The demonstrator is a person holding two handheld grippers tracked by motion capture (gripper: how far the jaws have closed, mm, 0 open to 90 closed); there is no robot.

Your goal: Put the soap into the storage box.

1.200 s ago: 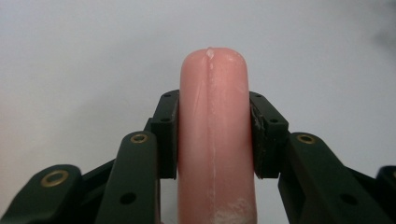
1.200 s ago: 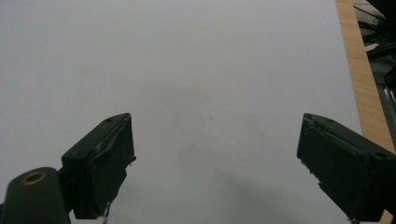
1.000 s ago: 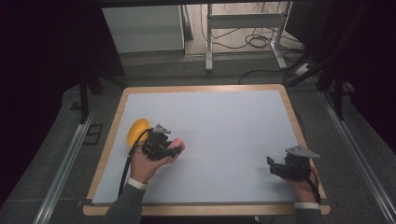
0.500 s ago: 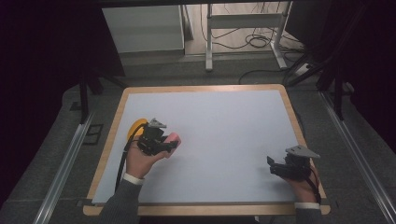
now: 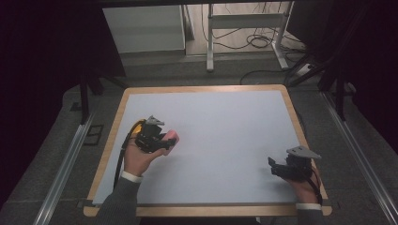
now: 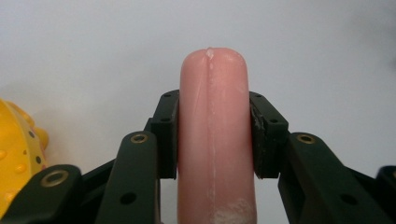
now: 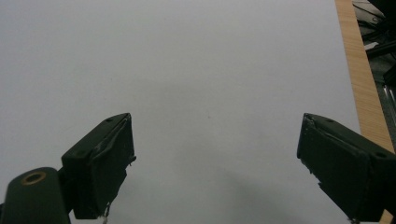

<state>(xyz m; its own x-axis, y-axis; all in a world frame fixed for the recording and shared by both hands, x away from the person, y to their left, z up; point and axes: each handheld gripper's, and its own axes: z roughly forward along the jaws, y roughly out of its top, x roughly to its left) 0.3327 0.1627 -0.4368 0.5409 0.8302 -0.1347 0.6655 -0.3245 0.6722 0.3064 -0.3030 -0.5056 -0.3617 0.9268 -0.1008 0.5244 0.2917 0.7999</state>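
Left gripper (image 6: 212, 140) pinching smooth pink sausage-shaped cylinder (image 6: 214, 140); its view shows the yellow bumpy toy (image 6: 16, 149) just beside. Right gripper (image 7: 215, 163) spread wide over white tabletop (image 7: 210, 60).

A pale tabletop (image 5: 225, 136) with a light wooden rim sits on grey floor (image 5: 328, 112). Beyond it stand a white cabinet (image 5: 143, 28) and a metal frame (image 5: 244, 33), with black cables (image 5: 258, 42) lying between its legs. The surroundings are dark.
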